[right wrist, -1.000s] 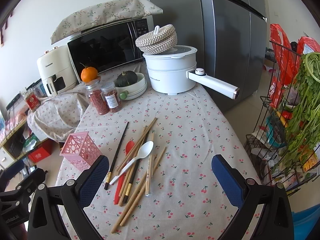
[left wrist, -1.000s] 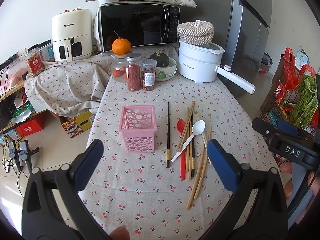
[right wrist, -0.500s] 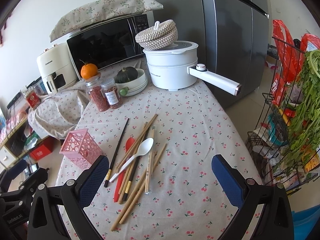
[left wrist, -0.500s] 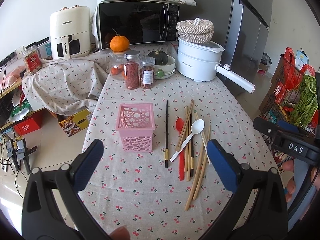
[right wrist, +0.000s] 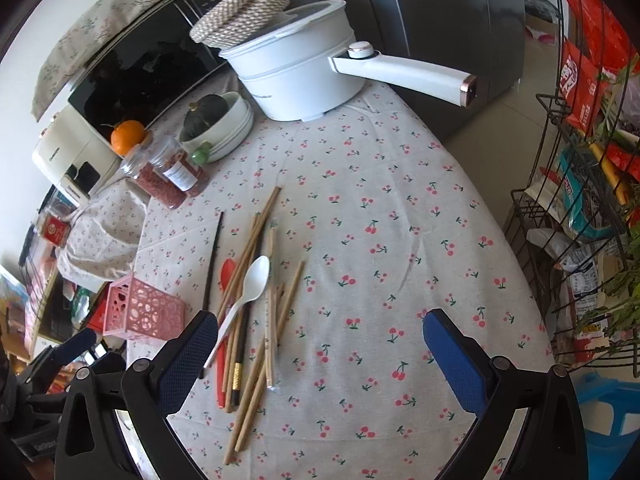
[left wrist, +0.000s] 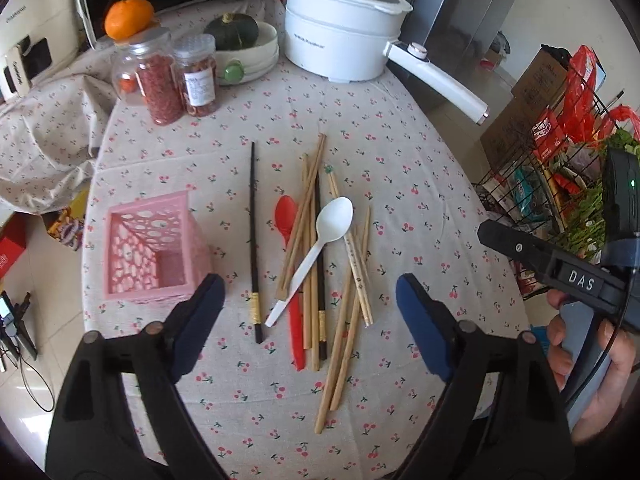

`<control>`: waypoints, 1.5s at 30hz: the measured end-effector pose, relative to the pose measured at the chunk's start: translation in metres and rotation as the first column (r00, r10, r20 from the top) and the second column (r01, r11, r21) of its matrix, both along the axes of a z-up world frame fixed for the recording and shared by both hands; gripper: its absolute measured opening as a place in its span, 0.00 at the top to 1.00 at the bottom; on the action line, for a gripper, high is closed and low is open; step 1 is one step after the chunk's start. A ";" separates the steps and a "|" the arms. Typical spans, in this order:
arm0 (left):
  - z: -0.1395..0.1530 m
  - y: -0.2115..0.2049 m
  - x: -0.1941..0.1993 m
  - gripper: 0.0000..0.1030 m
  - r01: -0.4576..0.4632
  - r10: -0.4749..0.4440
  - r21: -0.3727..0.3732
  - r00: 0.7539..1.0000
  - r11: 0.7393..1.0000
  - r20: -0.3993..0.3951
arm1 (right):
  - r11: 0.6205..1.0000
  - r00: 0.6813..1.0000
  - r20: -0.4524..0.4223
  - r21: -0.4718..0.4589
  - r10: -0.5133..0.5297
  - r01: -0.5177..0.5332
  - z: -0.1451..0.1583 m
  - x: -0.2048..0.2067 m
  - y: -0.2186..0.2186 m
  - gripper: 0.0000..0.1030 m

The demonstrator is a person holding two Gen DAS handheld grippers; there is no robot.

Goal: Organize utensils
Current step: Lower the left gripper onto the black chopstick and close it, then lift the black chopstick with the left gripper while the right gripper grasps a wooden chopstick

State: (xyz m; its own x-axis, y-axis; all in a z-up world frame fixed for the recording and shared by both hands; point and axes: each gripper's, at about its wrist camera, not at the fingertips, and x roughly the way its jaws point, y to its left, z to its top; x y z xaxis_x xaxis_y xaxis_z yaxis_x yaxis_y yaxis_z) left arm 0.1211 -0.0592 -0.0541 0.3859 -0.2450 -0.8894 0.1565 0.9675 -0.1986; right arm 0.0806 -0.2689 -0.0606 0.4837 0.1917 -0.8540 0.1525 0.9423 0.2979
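Observation:
A pile of utensils lies mid-table: a white spoon [left wrist: 325, 242] [right wrist: 248, 292], a red spoon [left wrist: 289, 248], several wooden chopsticks [left wrist: 345, 328] [right wrist: 256, 392], and a black chopstick [left wrist: 253, 236] apart on the left. A pink perforated basket [left wrist: 150, 248] [right wrist: 140, 312] stands empty left of them. My left gripper [left wrist: 310, 320] is open and empty, hovering over the near ends of the pile. My right gripper [right wrist: 320, 356] is open and empty, above the cloth just right of the pile.
A white pot with a long handle [left wrist: 340, 36] [right wrist: 304, 76], two spice jars [left wrist: 176, 76], a bowl with a squash [left wrist: 244, 44] and an orange [left wrist: 128, 16] stand at the back. A wire rack of groceries [right wrist: 588, 184] stands off the right edge.
Both grippers have moved forward and down toward the table; the utensil pile and basket now sit much closer. Nothing on the table has moved.

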 end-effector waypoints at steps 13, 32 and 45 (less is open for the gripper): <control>-0.080 -0.021 0.121 0.71 -0.115 0.160 0.243 0.971 0.963 -0.175 | 1.000 0.997 -0.079 0.002 0.015 -0.015 -0.027 0.022 -0.011 0.04; -0.115 0.009 0.140 0.94 -0.198 0.245 0.198 0.937 0.960 -0.249 | 0.998 0.994 -0.101 0.053 0.033 -0.027 -0.033 0.022 -0.006 0.04; -0.018 -0.002 0.041 0.94 -0.029 0.028 0.074 0.999 0.997 0.016 | 0.993 0.986 -0.147 0.107 0.073 -0.058 -0.048 0.030 0.009 0.07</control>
